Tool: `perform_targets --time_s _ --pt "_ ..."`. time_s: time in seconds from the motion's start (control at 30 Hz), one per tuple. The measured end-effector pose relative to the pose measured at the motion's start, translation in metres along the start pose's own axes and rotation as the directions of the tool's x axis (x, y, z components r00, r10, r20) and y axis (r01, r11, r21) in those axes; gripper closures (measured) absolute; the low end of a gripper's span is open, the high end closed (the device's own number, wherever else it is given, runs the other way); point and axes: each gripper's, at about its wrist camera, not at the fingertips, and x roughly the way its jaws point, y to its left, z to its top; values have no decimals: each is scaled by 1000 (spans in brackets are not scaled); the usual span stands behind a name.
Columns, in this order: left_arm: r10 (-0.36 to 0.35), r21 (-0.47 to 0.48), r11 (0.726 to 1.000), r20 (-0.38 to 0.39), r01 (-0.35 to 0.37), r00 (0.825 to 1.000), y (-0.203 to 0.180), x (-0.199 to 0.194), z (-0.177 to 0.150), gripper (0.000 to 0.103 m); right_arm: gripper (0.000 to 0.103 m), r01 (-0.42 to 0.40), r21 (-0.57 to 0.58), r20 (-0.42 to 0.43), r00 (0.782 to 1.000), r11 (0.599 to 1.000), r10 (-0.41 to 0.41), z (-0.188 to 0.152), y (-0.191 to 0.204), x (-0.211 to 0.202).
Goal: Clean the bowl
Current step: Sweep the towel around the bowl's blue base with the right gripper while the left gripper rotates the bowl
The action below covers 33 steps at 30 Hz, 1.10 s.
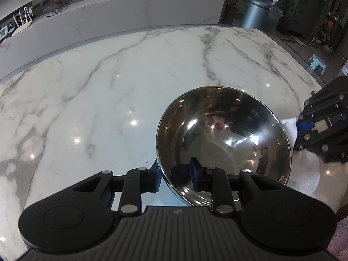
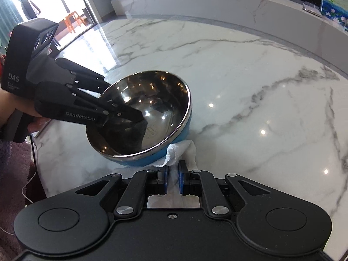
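Steel bowl [image 1: 224, 141] with blue outer shell, tipped up on the white marble worktop [image 1: 108, 87], mouth facing the left tongs [image 1: 177, 177]. Left tongs clamp the bowl's near rim: one finger inside the bowl, one outside. Right tongs [image 2: 173, 179] nearly closed, pinching a white cloth [image 2: 184, 152]. The cloth lies on the worktop, touching the bowl's blue underside. Bowl interior shiny, mirroring the room and the tong finger.

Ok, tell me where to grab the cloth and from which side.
Grip the cloth by its bunched free end, coming low over the table from its near edge. That end sticks out beside the tilted bowl; the rest is hidden behind it.
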Motion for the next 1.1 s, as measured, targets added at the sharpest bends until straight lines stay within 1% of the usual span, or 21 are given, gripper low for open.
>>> perform_targets --time_s 0.1,0.13,0.23,0.3,0.33,0.37,0.4,0.5,0.53,0.6,0.67,0.7,0.73,0.8,0.87,0.97,1.03,1.1 --pt "1 2 1000 0 -1 1000 -1 0 0 79 94 18 25 34 999 1000 -19 9 -11 -6" --pt "1 -5 1000 -2 -1 1000 -1 0 0 79 94 11 40 43 999 999 -13 12 -15 -8" --pt "-1 -48 999 -9 1 1000 2 -1 0 78 94 19 31 44 999 999 -21 16 -15 -7" --pt "-12 -115 993 -35 8 999 7 0 -2 68 94 25 25 40 999 999 -26 15 -13 -5" --pt "-11 -151 988 -43 4 999 10 0 -3 57 94 26 25 39 999 999 -27 16 -12 -5" --pt "-19 -190 982 -48 9 999 13 0 -5 52 94 25 26 40 999 999 -26 15 -12 -5" --pt "-32 -229 973 -52 20 998 17 1 -8 52 94 24 28 40 999 999 -25 13 -12 -4" --pt "-89 -344 937 -52 66 995 27 1 -15 50 94 25 27 34 999 999 -26 11 -11 -2" --pt "-123 -385 918 -46 96 991 30 0 -19 46 94 25 25 33 999 999 -26 10 -10 -1" --pt "-200 -468 868 -27 165 979 35 0 -27 44 94 30 18 34 999 999 -31 8 -9 -1" --pt "-245 -520 829 -9 205 970 37 1 -32 44 94 29 21 38 999 999 -30 7 -9 -2" --pt "-258 -538 814 0 217 966 37 2 -34 44 94 27 25 40 999 999 -28 6 -10 -2" --pt "-264 -548 806 6 224 964 37 3 -34 46 94 25 29 42 999 999 -26 6 -10 -2" --pt "-268 -553 801 8 228 963 36 6 -33 49 94 21 37 44 999 999 -23 5 -11 -3" --pt "-265 -549 806 -1 221 964 35 9 -31 61 94 20 39 44 999 999 -22 5 -11 -3" --pt "-256 -535 818 -11 210 967 34 12 -29 71 94 19 37 42 999 999 -21 5 -10 -4" --pt "-247 -520 830 -17 203 969 33 12 -27 71 94 19 36 42 999 999 -20 5 -10 -4" --pt "-234 -495 847 -18 195 972 32 10 -25 74 94 17 36 42 999 999 -18 5 -10 -4"
